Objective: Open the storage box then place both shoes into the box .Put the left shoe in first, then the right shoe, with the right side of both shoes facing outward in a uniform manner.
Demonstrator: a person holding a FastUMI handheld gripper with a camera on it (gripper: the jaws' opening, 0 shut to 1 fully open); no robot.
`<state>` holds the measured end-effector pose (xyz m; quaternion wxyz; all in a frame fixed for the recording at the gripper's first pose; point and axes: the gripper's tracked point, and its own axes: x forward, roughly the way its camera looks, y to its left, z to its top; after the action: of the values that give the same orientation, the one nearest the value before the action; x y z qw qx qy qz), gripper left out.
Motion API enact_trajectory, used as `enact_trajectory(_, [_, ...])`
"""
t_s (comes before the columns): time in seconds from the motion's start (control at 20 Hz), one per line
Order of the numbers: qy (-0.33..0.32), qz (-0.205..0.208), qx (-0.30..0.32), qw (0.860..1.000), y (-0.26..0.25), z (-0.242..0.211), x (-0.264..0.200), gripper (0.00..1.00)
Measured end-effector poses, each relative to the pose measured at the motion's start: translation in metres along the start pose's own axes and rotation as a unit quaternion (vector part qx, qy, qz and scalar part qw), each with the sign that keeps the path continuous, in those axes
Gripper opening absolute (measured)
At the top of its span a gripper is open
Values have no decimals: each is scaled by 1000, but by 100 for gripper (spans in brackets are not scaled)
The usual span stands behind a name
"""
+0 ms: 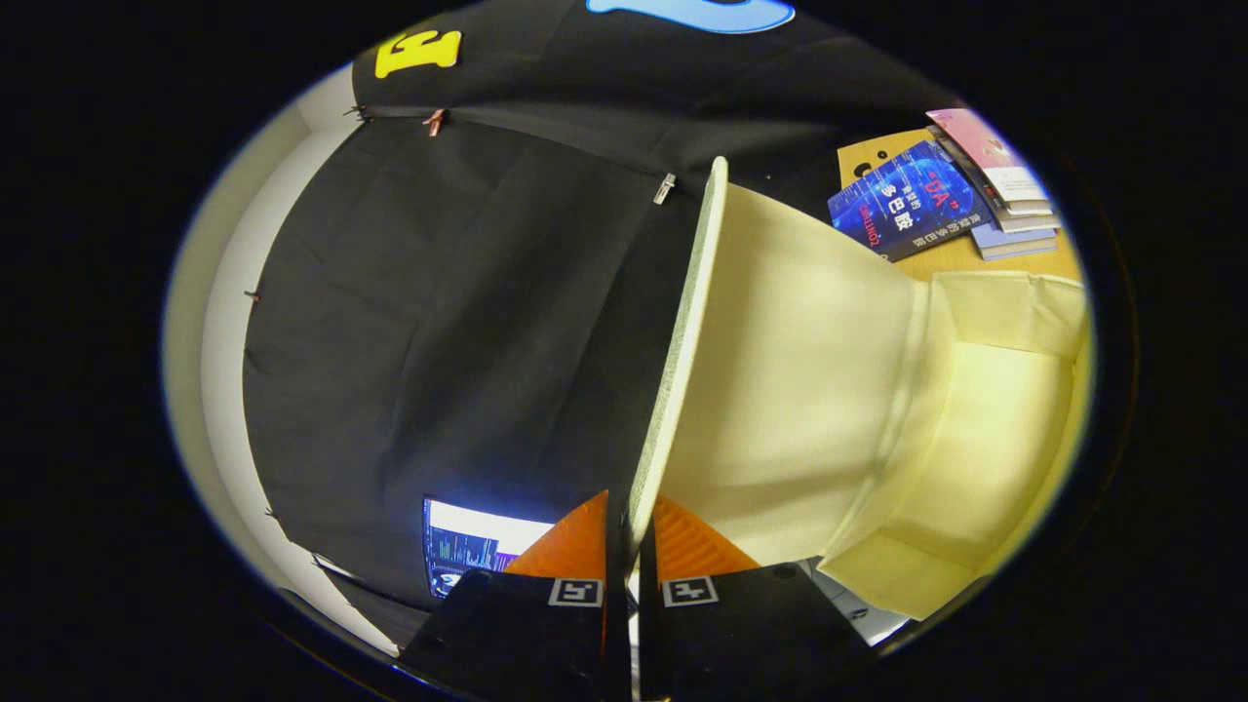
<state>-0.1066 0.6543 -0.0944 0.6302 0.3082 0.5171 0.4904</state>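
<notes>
Because the storage box must be opened before either shoe can go in, we have the gripper (629, 531) pinched on the free edge of the box's lid (682, 351), one finger on each face of the thin panel, and the lid stands swung up on edge, running away from the fingertips toward the far side of the scene. We judge the fingers to be clamped together on that edge, since the panel passes straight between them with no visible gap. To the right of the raised lid lies the cream fabric storage box (975, 419) itself, its pale lining and folded side flaps exposed, so the opening step looks well advanced though we cannot say the lid is fully back. Beyond the box, on the far right, a stack of books (936, 200) rests on a wooden table (1014, 258), well clear of the lid's swing. To the near left, below the booth's black cloth, a lit screen (468, 551) glows just beside the left finger. Holding the lid by its thin edge gives us leverage at the point farthest from the hinge, which we think explains the grip.
</notes>
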Motion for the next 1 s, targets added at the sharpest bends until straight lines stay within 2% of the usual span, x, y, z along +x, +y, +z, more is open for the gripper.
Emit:
enact_trajectory(0.1, [-3, -7, -3, 1000, -3, 3, 17, 14])
enact_trajectory(0.2, [-35, -25, -23, 999, -11, 13, 17, 44])
enact_trajectory(0.35, [-84, -53, -65, 993, -30, 25, -12, 89])
enact_trajectory(0.45, [-101, -75, -90, 988, -46, 28, -49, 92])
enact_trajectory(0.5, [-109, -92, -103, 984, -56, 30, -67, 98])
enact_trajectory(0.65, [-145, -149, -144, 967, -89, 33, -132, 98])
enact_trajectory(0.85, [-169, -246, -199, 933, -143, 22, -240, 98])
enact_trajectory(1.0, [-176, -327, -219, 902, -190, 17, -306, 98])
